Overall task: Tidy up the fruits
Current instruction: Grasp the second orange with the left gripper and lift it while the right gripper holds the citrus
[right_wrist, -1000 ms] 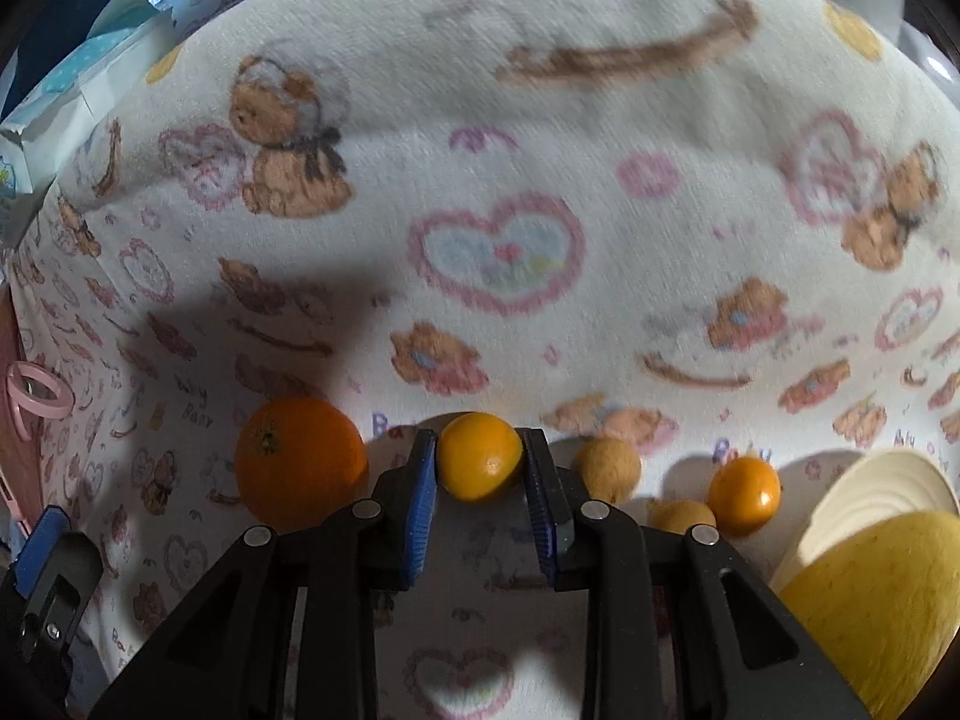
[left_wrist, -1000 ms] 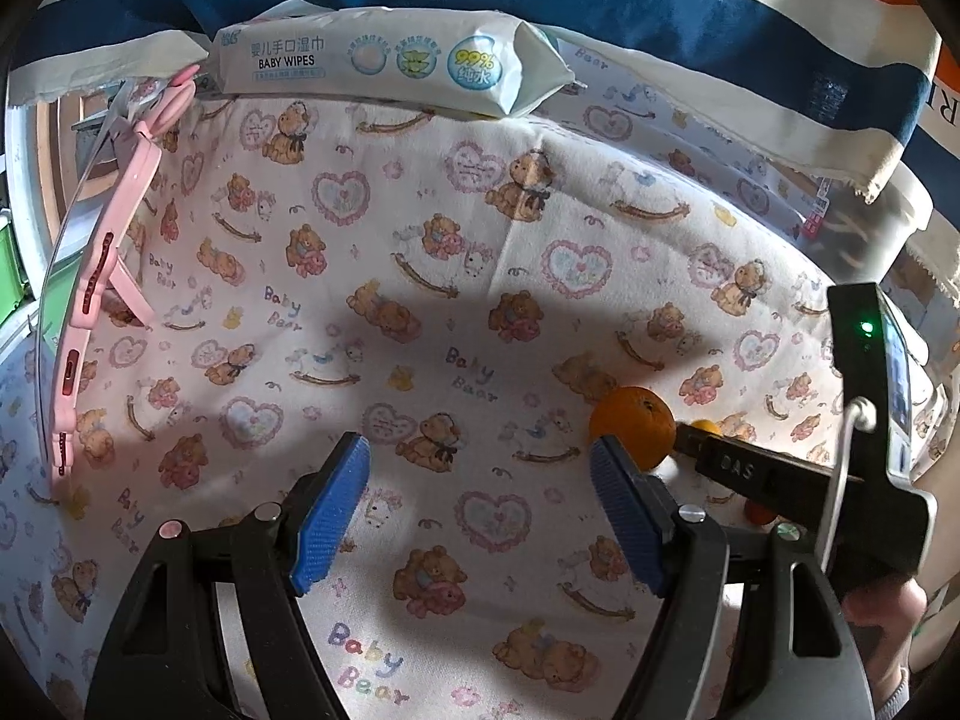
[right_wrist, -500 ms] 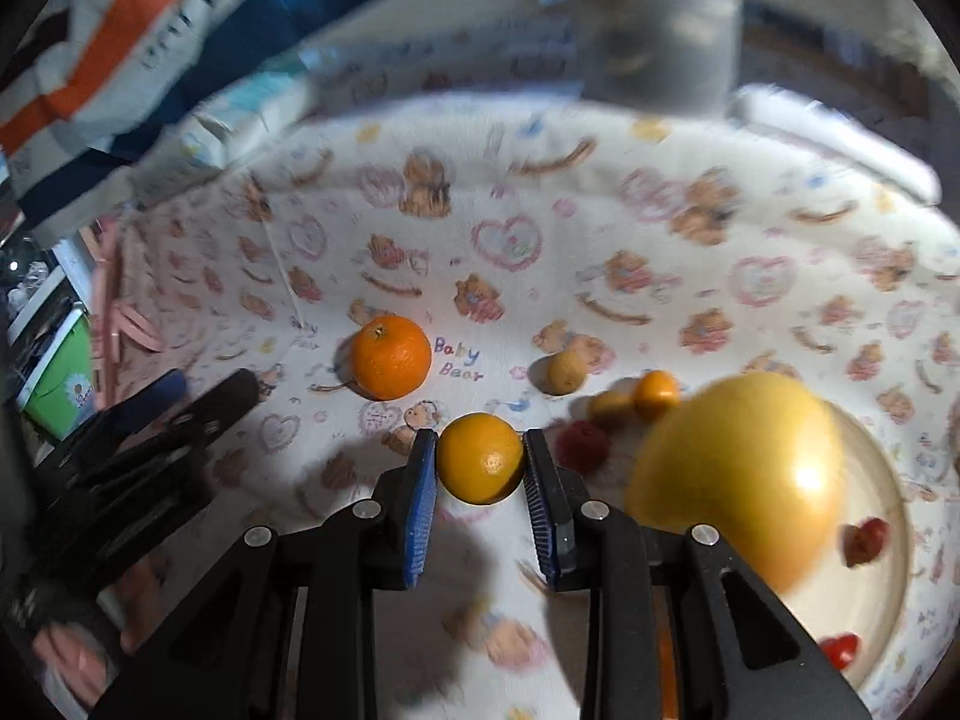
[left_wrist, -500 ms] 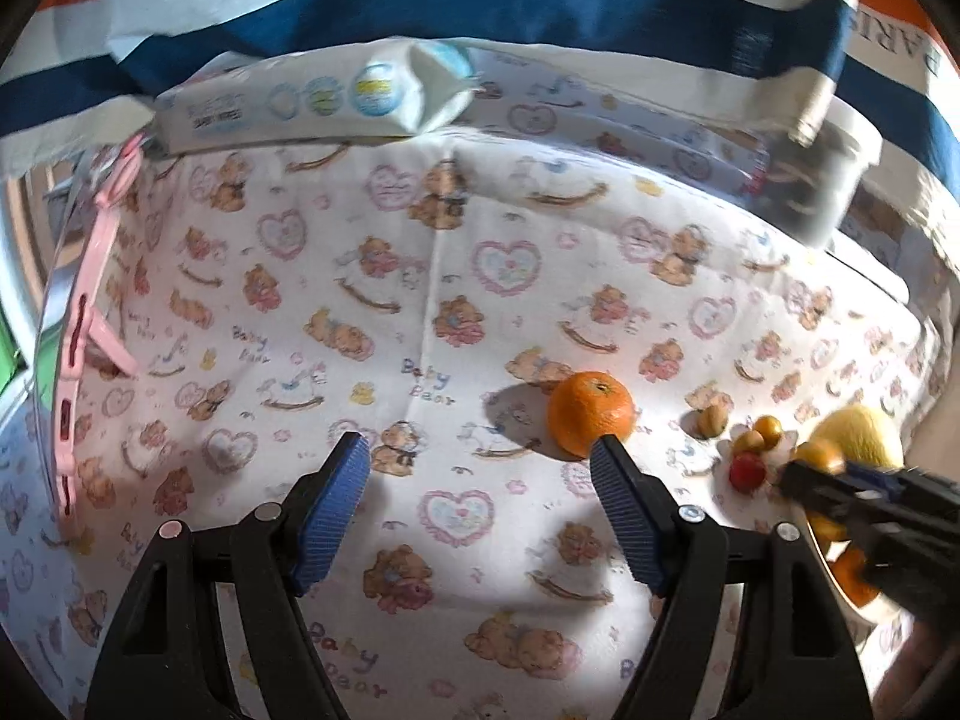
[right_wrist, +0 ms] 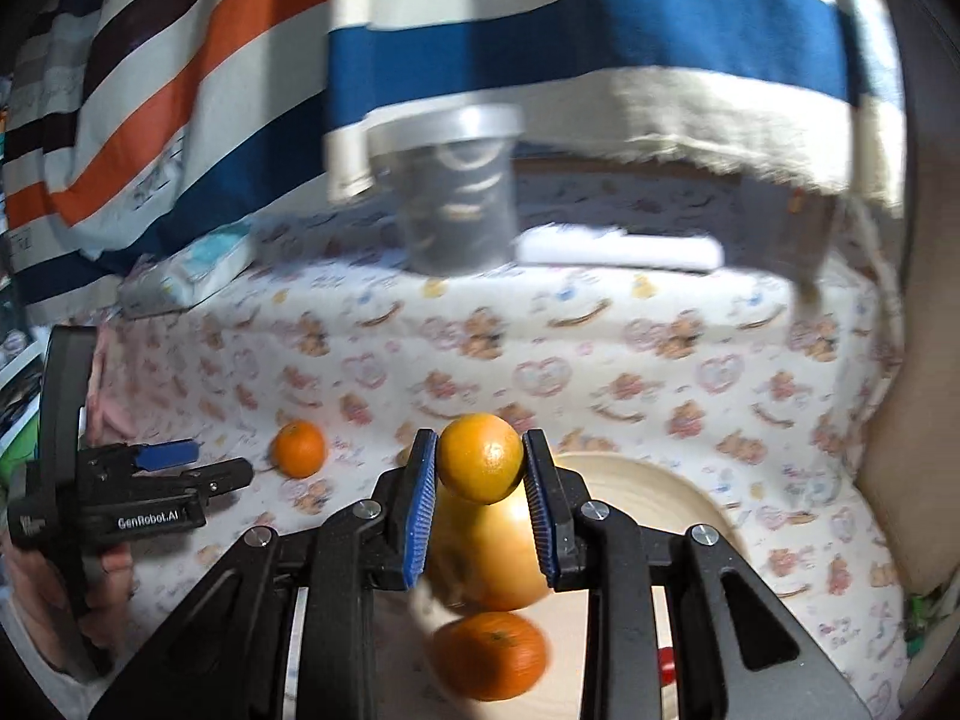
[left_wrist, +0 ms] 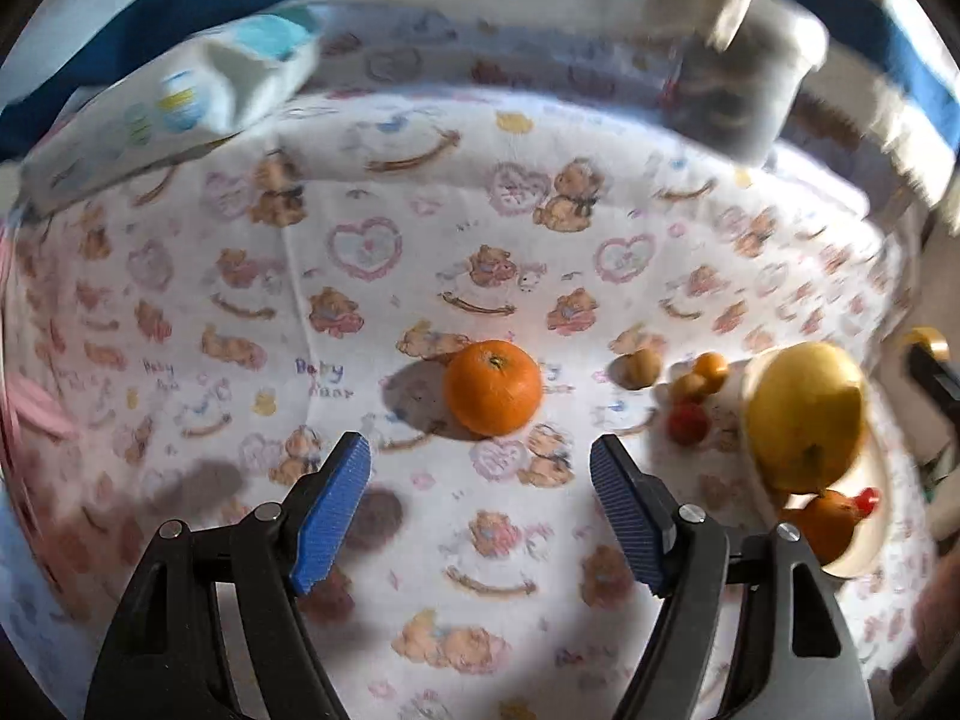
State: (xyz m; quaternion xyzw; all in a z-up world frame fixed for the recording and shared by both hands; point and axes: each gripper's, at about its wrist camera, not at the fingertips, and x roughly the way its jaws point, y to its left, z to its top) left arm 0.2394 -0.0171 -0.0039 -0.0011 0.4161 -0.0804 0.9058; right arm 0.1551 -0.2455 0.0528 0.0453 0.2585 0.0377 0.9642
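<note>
Since one second ago, the right gripper (right_wrist: pixel 480 495) has risen from the bear-print sheet (left_wrist: pixel 480 252) and now hangs over the plate (right_wrist: pixel 672 492), jaws clenched on a small orange (right_wrist: pixel 480 456). Left gripper (left_wrist: pixel 480 498), jaws released, faces the big orange (left_wrist: pixel 493 387).

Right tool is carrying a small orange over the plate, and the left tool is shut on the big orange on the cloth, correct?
Not quite. The left tool is open and empty; the big orange lies free on the cloth ahead of it, per the left wrist view. The rest stands.
</note>
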